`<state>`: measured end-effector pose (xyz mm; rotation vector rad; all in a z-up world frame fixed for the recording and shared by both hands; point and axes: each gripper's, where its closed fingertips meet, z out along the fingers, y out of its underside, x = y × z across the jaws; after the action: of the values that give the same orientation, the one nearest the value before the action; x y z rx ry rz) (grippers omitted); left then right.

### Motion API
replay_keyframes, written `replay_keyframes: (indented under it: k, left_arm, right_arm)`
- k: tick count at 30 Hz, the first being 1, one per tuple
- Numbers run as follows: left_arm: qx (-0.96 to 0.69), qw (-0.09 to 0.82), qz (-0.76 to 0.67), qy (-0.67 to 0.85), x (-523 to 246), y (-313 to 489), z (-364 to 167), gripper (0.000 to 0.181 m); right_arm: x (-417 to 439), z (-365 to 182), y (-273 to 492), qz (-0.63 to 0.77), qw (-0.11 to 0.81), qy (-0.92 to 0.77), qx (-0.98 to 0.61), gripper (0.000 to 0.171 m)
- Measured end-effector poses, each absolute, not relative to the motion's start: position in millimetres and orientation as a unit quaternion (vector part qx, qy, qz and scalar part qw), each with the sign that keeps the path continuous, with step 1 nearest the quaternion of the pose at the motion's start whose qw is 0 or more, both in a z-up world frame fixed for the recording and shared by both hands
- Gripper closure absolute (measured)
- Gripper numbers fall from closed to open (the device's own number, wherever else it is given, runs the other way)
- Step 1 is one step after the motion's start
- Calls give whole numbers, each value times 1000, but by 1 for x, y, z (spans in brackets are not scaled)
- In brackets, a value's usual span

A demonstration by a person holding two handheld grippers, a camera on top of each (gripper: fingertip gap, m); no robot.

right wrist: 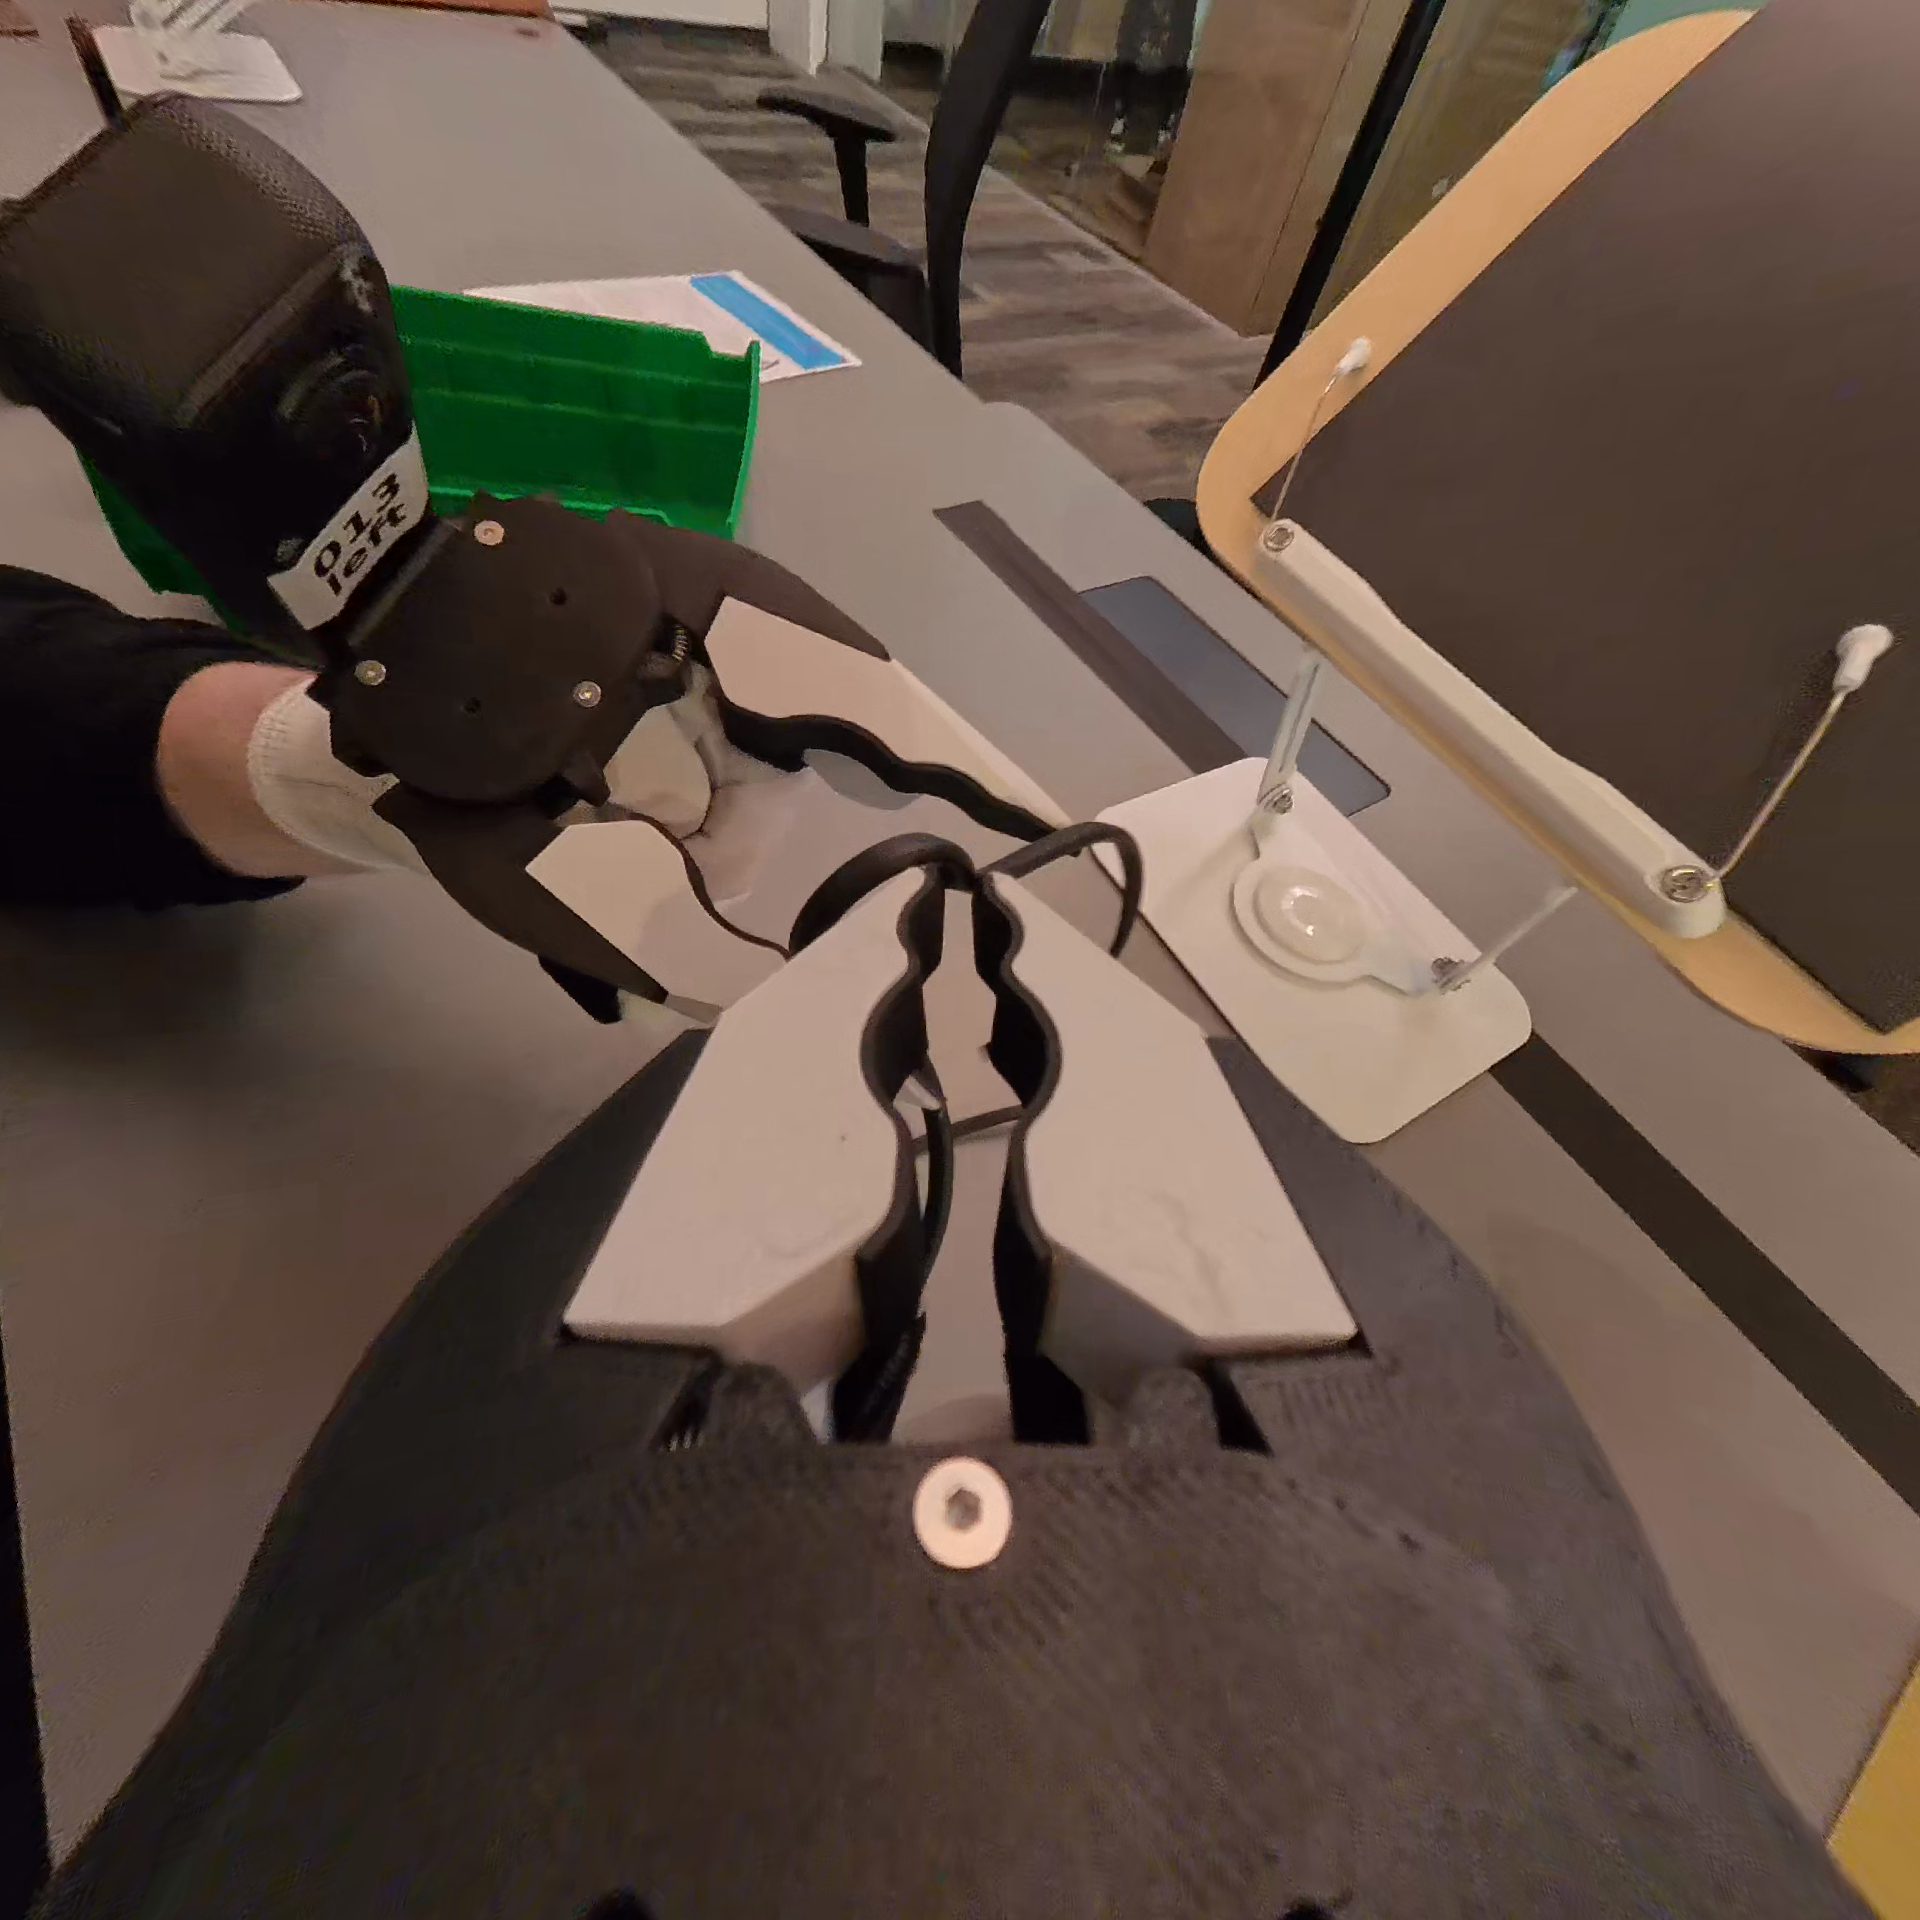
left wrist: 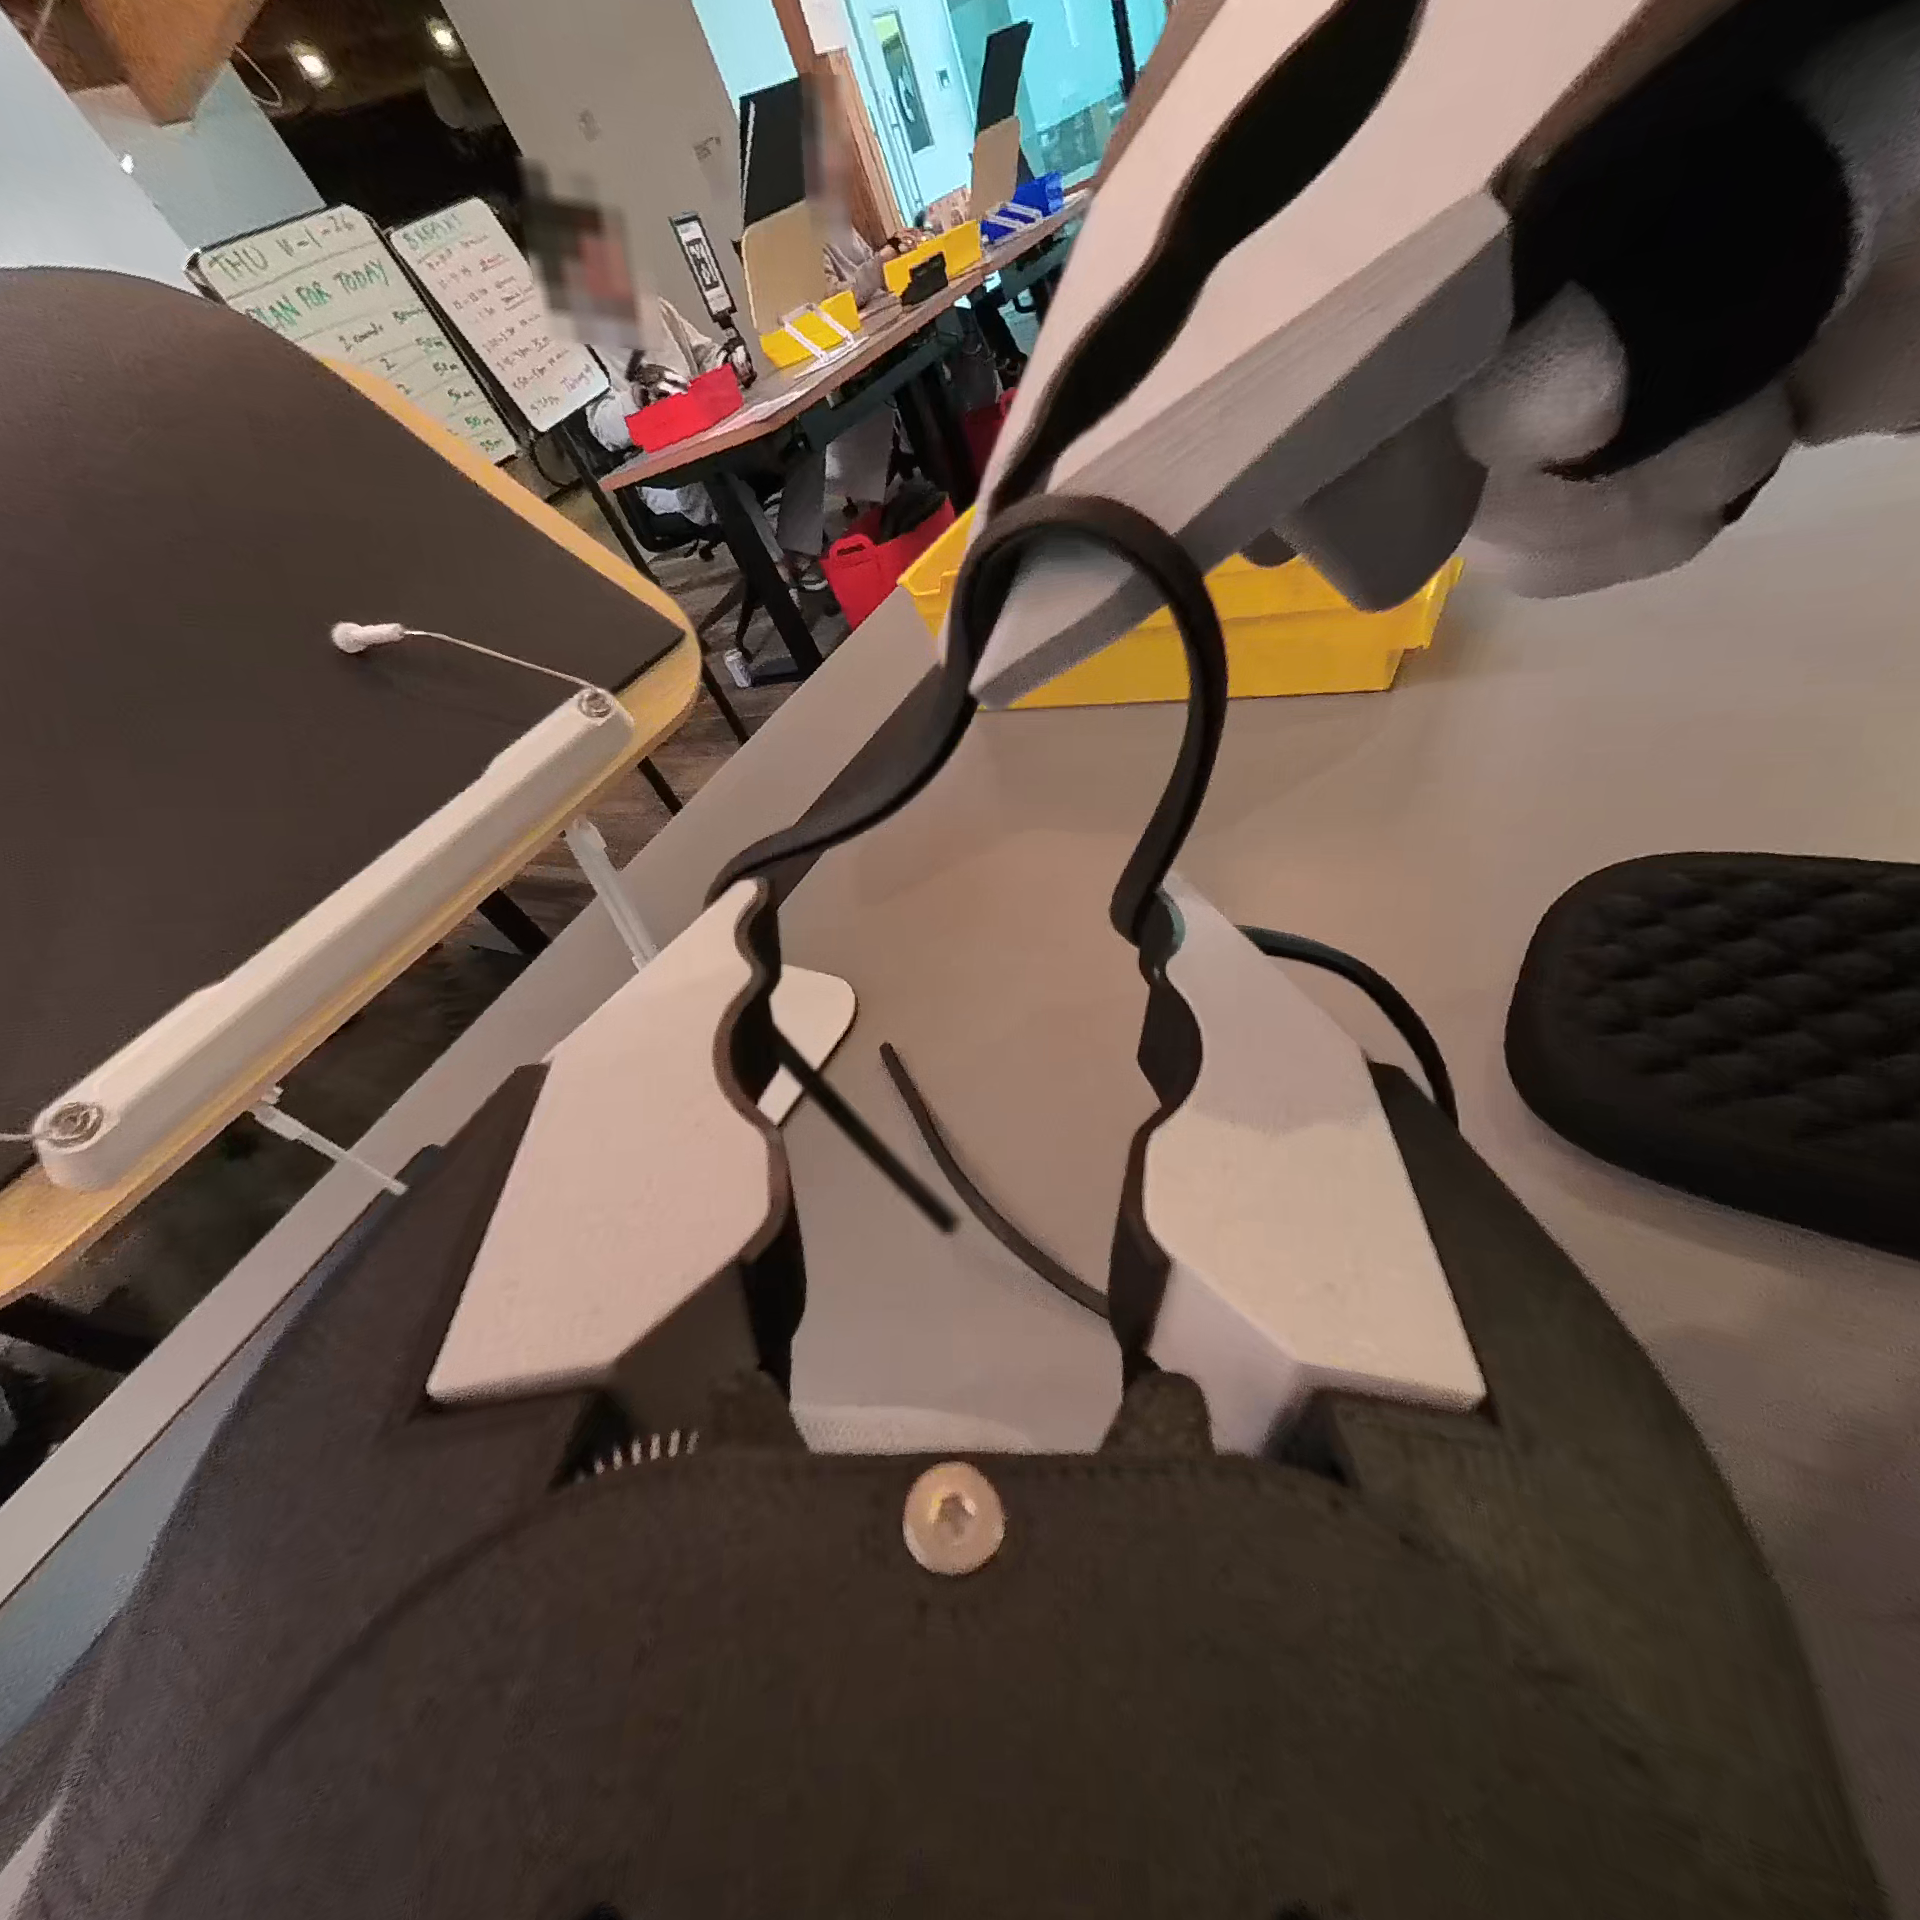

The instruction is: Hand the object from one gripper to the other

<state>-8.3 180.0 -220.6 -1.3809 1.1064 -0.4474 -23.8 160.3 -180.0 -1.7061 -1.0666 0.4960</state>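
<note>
Above table, mid-handoff: R gripper (right wrist: 951,883) tips pinch black band (left wrist: 1195,675); the loop hangs toward L gripper (left wrist: 935,914), fingers spread either side. Next, prob.: L closes on band, then R lets go.

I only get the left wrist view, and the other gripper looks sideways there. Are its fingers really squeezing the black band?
Observer: Yes. The right wrist view shows the right gripper with its fingertips pressed together on the black band.
Operator: What's behind my gripper?
Observer: A green bin sits on the table just behind the left gripper.
Operator: What's holding mine up?
Observer: A hand in a white glove, with a dark sleeve behind it.
</note>
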Motion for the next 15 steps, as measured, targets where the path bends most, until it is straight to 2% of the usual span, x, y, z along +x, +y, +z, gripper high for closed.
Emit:
replay_keyframes:
  k: [9,15]
  left_arm:
    - [-603,599,-183,493,-9,182,-228,114]
    - [-598,581,-210,510,0,172,-236,128]
  right_arm:
    - [-11,-193,174,173,495,-413,-745,170]
    - [-29,-192,155,225,482,-449,-718,170]
